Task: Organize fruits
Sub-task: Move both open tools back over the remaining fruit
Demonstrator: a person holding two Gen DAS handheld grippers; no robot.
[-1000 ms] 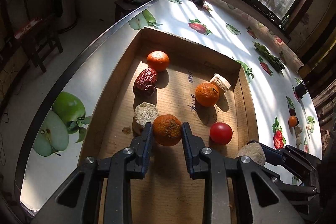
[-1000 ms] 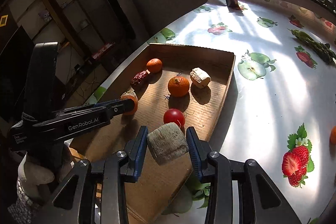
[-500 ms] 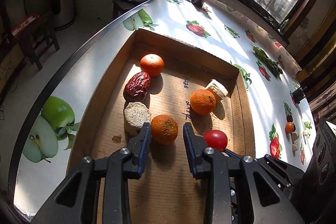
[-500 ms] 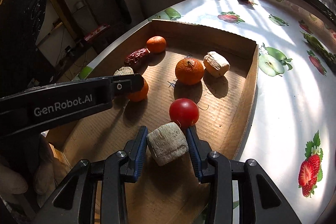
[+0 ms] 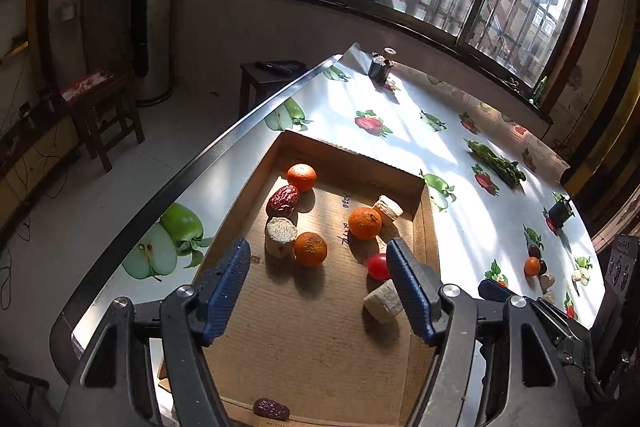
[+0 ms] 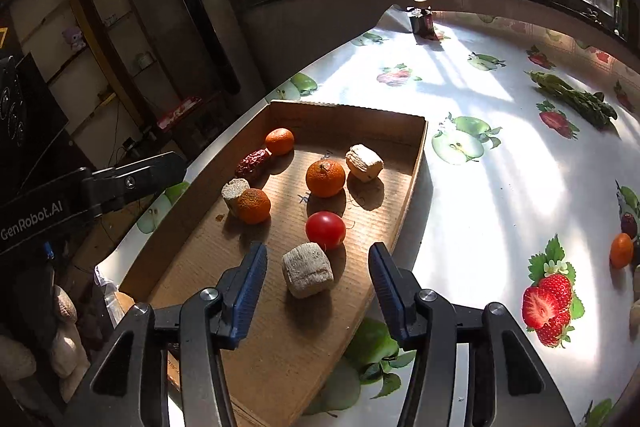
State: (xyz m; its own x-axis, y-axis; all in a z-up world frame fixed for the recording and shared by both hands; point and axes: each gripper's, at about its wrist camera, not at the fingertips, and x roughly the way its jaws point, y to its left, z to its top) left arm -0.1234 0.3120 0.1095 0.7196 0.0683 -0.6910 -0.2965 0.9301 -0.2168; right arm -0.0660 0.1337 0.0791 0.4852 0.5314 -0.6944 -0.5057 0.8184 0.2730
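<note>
Release step: both hand-held grippers, left (image 5: pixel 318 285) and right (image 6: pixel 318 287), have jaws opening and grip nothing. The tan block (image 6: pixel 307 269) lies free between the right's pads, beside the tomato (image 6: pixel 325 229), near the cardboard tray's (image 6: pixel 414 163) near right edge. Next likely calls for fetching the loose orange (image 6: pixel 621 249) at the table's (image 6: pixel 480 163) right edge. Sunlit fruit-print cloth; barred windows.

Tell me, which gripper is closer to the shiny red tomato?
Right. The right gripper is opening just below the red tomato; the left gripper, also opening, sits back, left of it.
</note>
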